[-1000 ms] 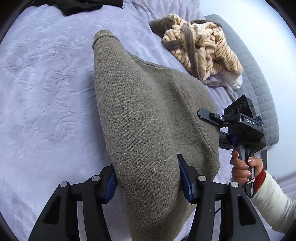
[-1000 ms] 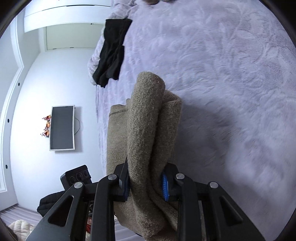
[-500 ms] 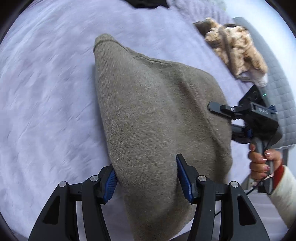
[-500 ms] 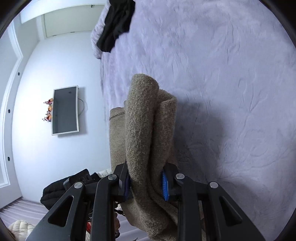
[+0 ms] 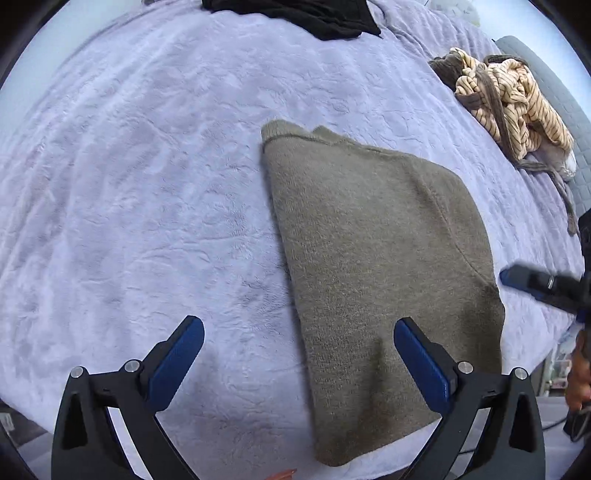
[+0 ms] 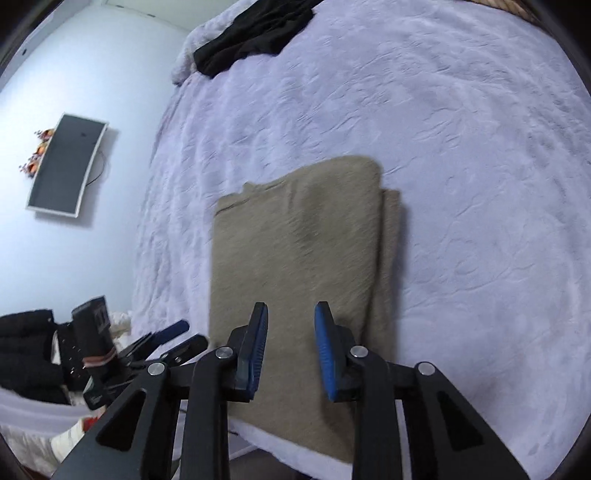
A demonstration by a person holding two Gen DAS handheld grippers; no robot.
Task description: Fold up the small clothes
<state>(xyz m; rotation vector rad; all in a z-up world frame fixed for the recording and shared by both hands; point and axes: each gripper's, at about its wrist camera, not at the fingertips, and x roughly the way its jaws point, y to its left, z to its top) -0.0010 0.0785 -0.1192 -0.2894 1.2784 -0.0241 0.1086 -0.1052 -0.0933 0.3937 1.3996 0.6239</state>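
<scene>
A folded olive-brown knit garment [image 5: 369,240] lies flat on the lilac bed cover [image 5: 147,184] near its front edge. My left gripper [image 5: 298,325] hovers over its near end with the jaws opening wide; neither pad touches the knit. In the right wrist view the same garment [image 6: 295,240] lies flat below my right gripper [image 6: 291,306], whose blue pads stand a narrow gap apart with nothing pinched between them. One right finger [image 5: 524,280] shows just off the garment's right edge.
A crumpled pile of striped cream clothes [image 5: 513,99] sits at the bed's far right beside a grey quilted edge [image 5: 554,92]. A black garment [image 5: 295,14] lies at the far end. A screen [image 6: 66,166] hangs on the wall. A person's hand [image 5: 578,380] holds the right gripper.
Both grippers let go of the garment, which now lies flat on the bed. The left jaws swung wide apart. The right gripper drew back off the garment's edge.
</scene>
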